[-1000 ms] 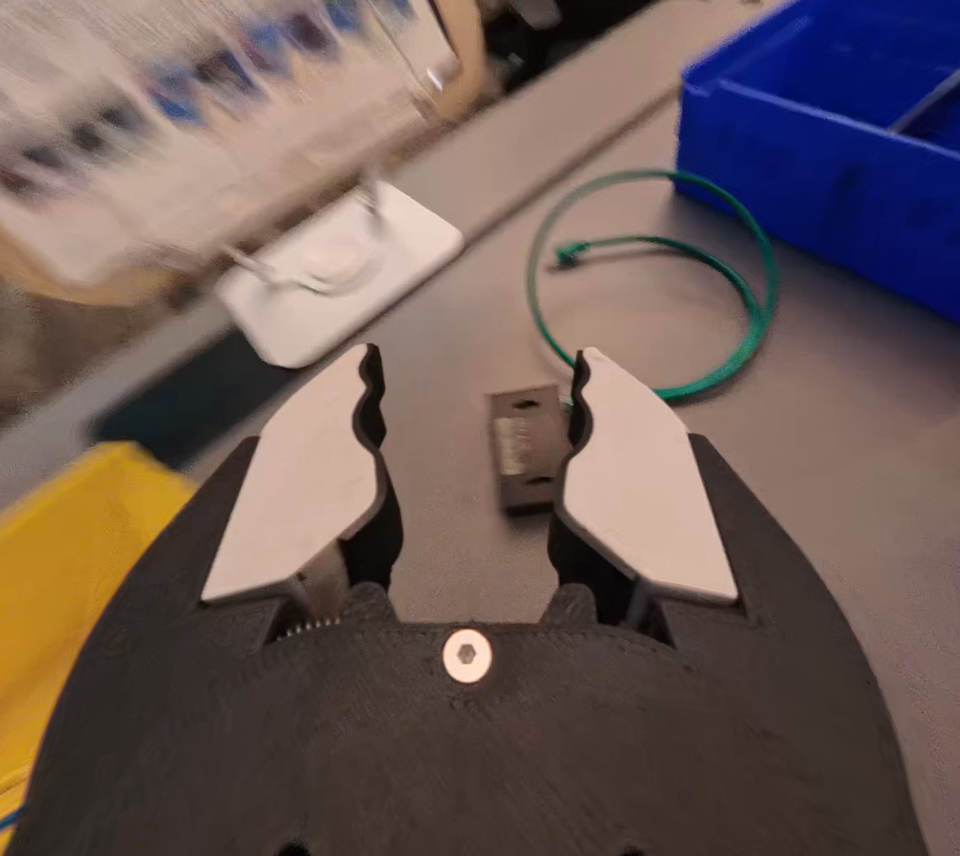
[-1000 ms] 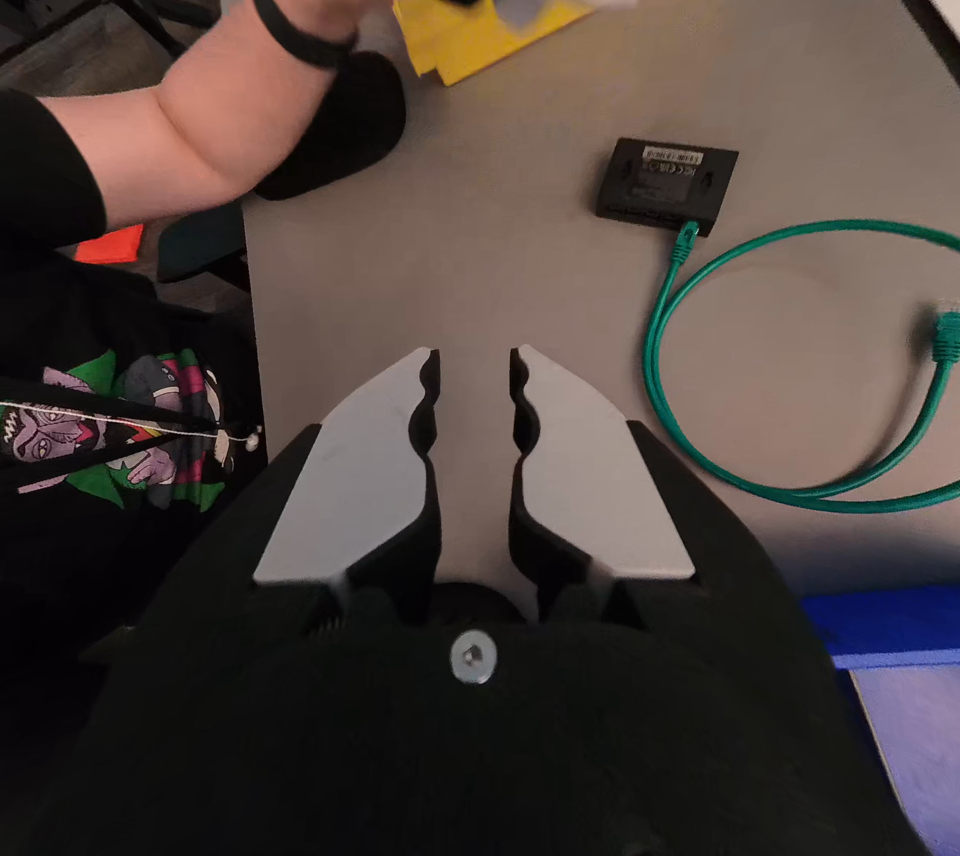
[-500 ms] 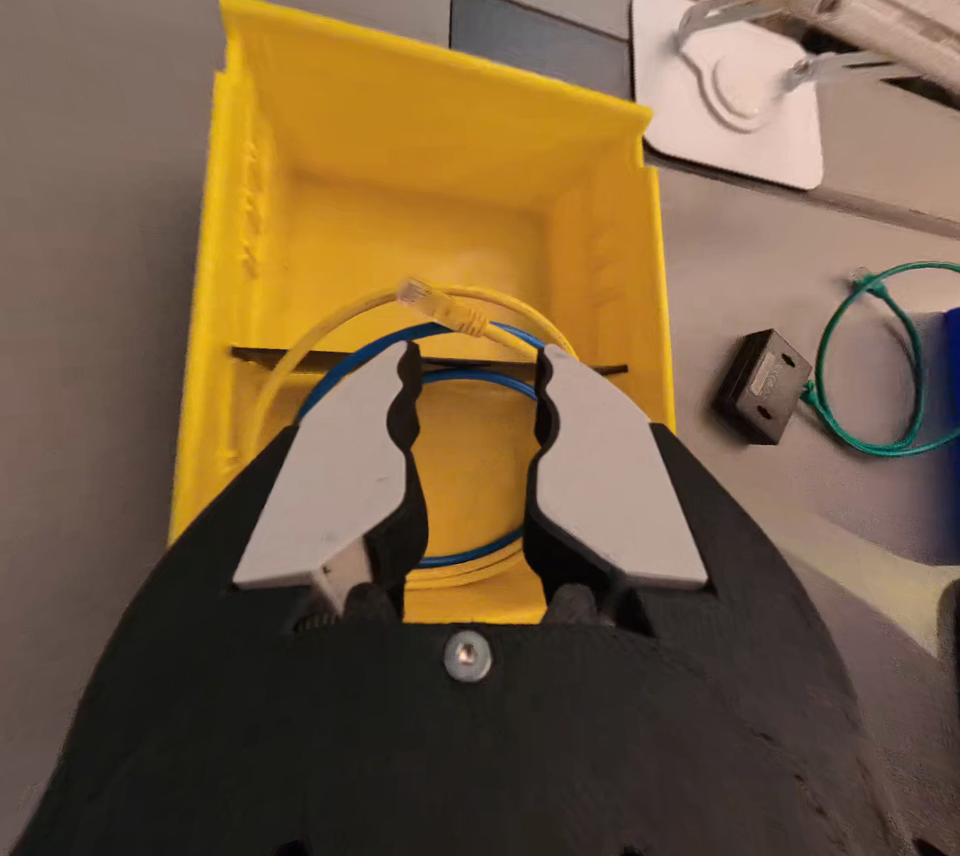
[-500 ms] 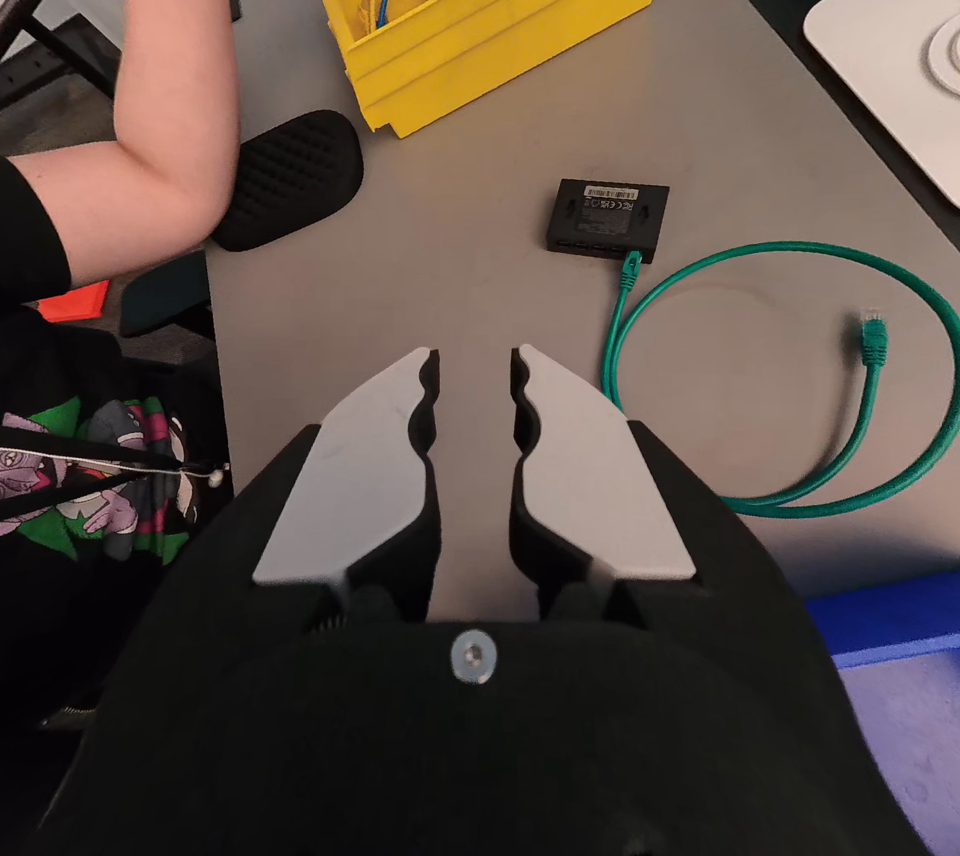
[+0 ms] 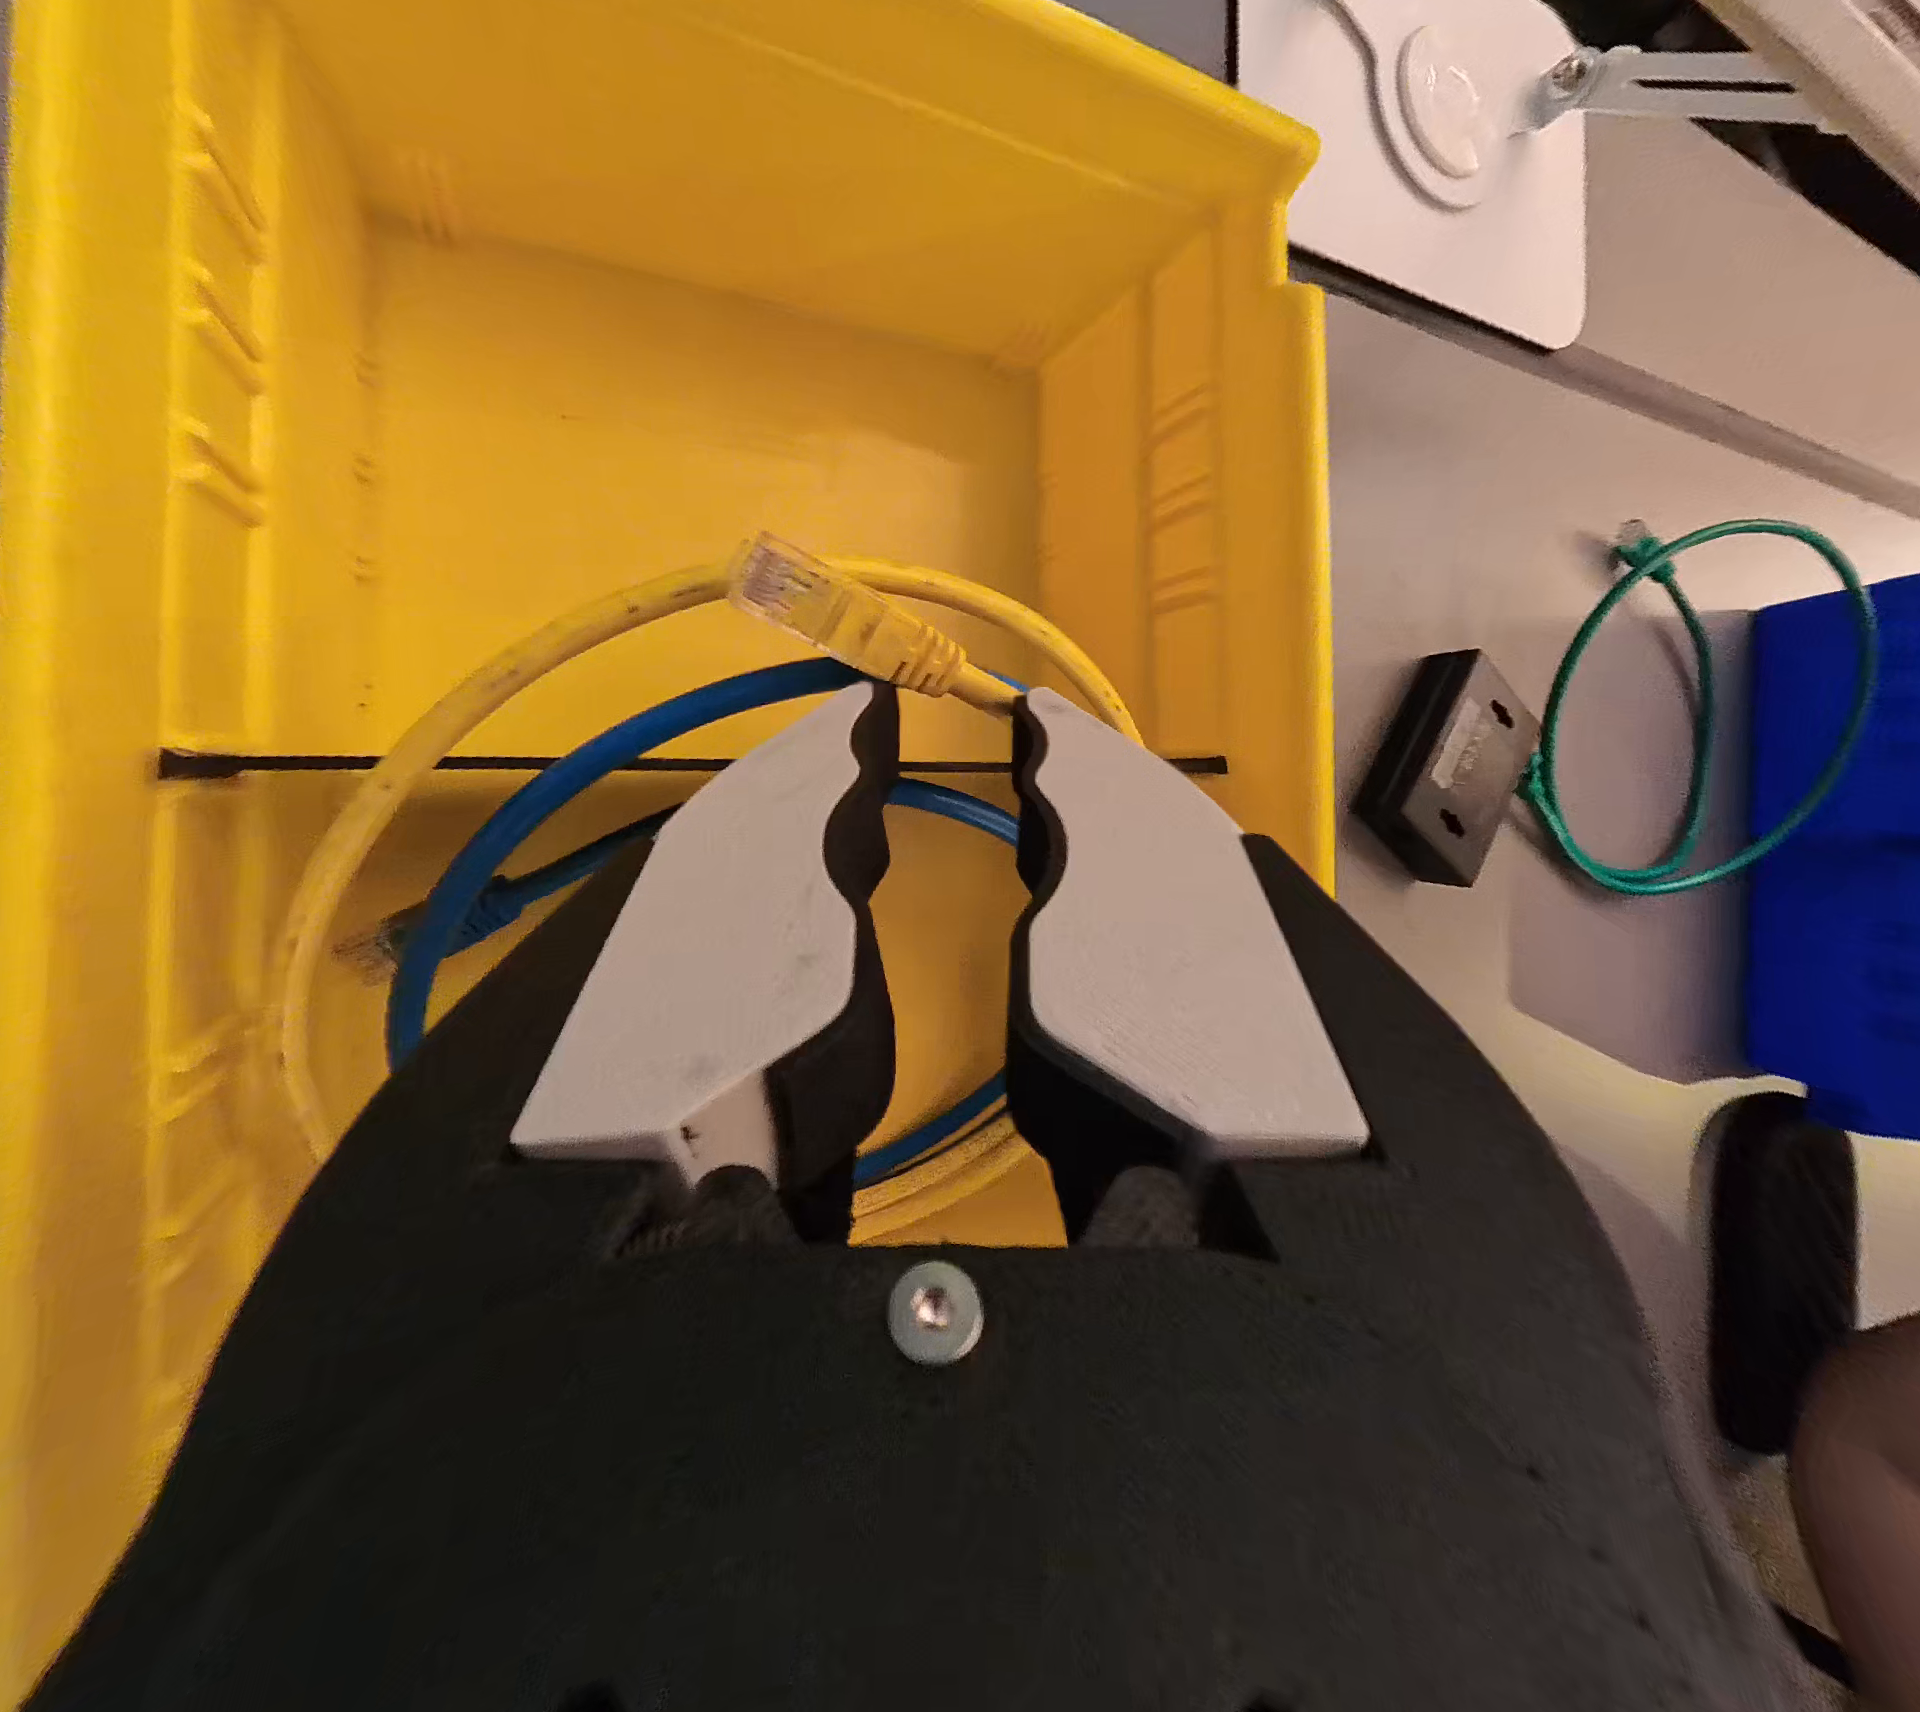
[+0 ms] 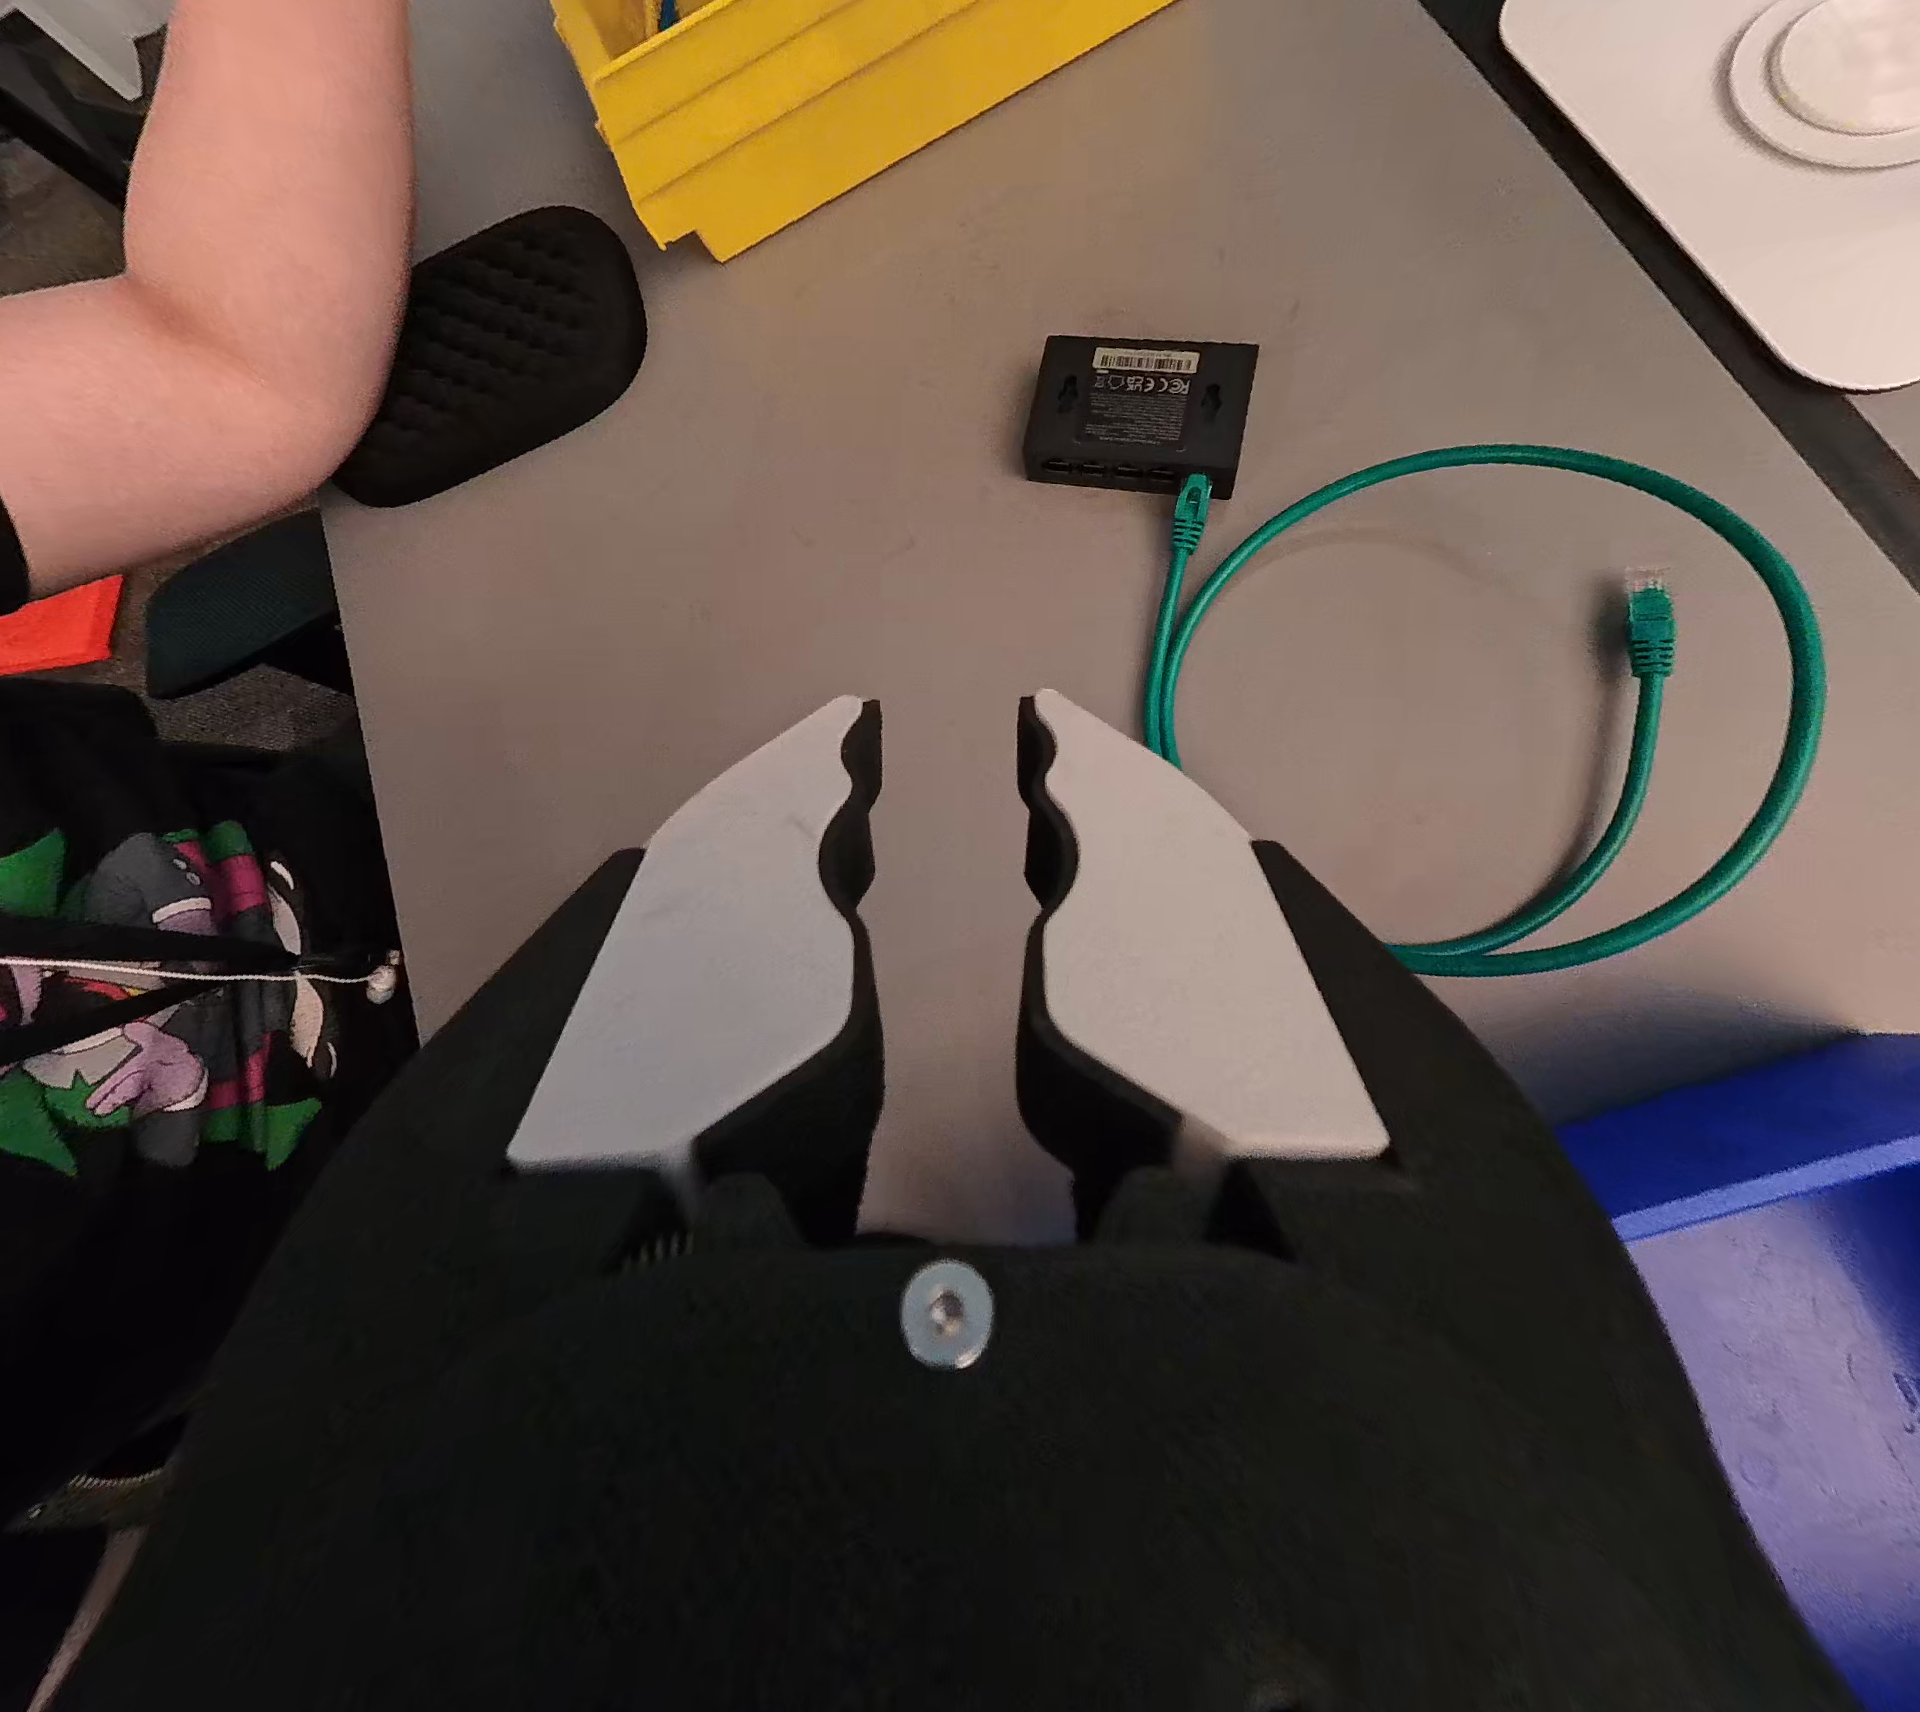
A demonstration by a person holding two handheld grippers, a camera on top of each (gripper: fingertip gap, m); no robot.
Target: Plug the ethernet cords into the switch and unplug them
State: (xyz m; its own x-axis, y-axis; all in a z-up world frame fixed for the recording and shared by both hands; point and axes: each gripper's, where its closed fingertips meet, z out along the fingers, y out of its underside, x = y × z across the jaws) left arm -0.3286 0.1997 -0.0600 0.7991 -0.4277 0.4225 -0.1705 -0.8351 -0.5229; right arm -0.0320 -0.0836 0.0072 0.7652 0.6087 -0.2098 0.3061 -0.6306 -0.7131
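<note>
Two cords lie coiled in the yellow bin that fills the left wrist view: a yellow cord and a blue cord, both looped across the black divider slot. The left hand-held gripper reaches down into the bin with its jaws partly open and nothing clamped between them; the yellow cord's clear-tipped plug sits just ahead of the fingertips, its boot reaching into the gap. Far to the right of this hand-held gripper, on the grey tabletop, the black switch rests with a green cord looped beside it, next to a blue bin.

In the right wrist view, the right hand-held gripper hovers above the tabletop, jaws partly open and empty. Ahead and slightly right lies the switch, underside up, with one end of the green cord plugged into its rightmost port. The cord's free plug lies well right. The yellow bin stands farther ahead, left.
</note>
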